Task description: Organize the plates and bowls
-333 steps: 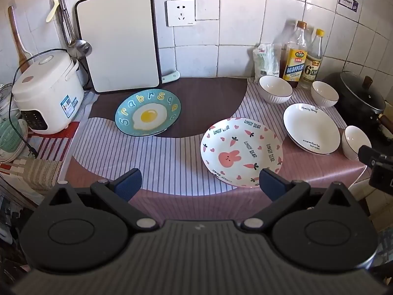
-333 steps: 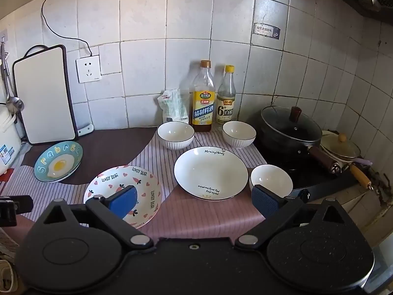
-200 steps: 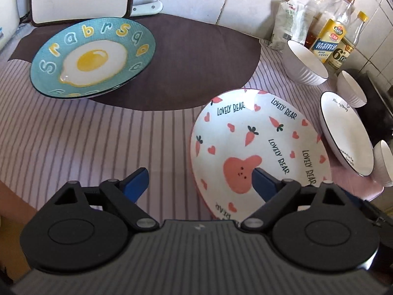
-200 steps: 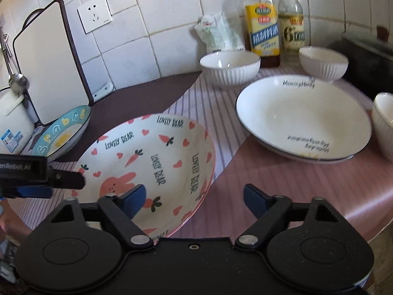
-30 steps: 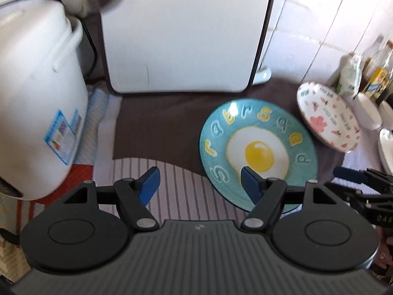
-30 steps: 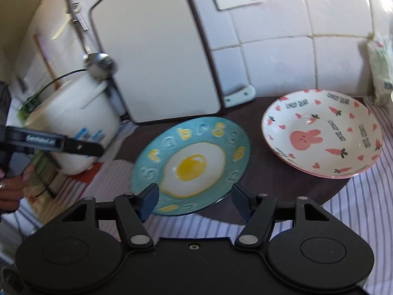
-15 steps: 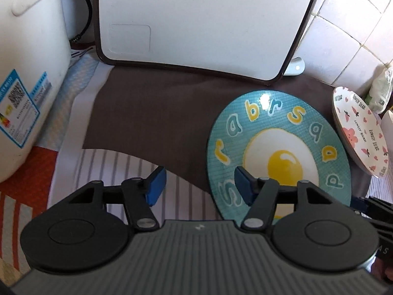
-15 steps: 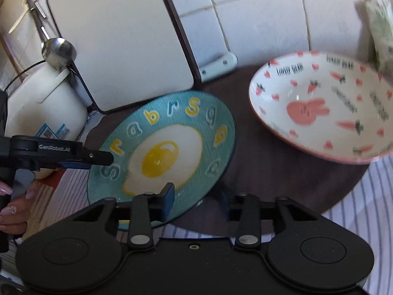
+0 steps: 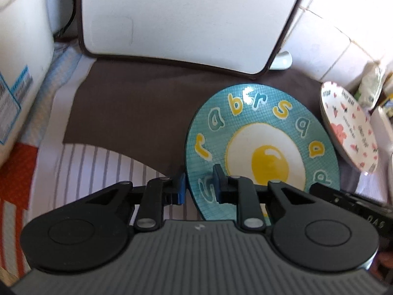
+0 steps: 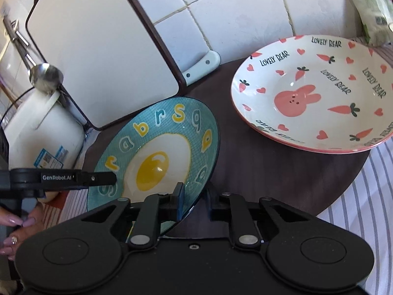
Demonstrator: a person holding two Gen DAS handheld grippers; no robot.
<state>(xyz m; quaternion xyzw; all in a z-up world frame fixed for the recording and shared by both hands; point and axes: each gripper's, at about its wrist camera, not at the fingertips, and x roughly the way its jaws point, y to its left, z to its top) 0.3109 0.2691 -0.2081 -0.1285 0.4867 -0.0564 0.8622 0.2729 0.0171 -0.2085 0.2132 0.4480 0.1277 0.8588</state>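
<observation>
A teal plate (image 9: 270,147) (image 10: 152,152) with a fried-egg picture and yellow letters lies on the dark part of the mat. My left gripper (image 9: 199,185) straddles its left rim; the jaws are closing, one pad under the rim and one on the plate's face. My right gripper (image 10: 195,202) is closing on the near right rim in the same way, with the edge pinched between its pads. A white plate with a pink bunny and carrots (image 10: 307,93) (image 9: 348,130) sits apart to the right.
A white cutting board (image 9: 184,19) leans on the tiled wall just behind the teal plate. A white rice cooker (image 10: 41,127) and a steel ladle (image 10: 45,76) stand at the left. A person's hand (image 10: 14,223) holds the left gripper. A green packet (image 10: 373,9) is at far right.
Both grippers came down and in onto the teal plate. Their jaws went from wide apart to narrow, each with the plate's rim now between the pads.
</observation>
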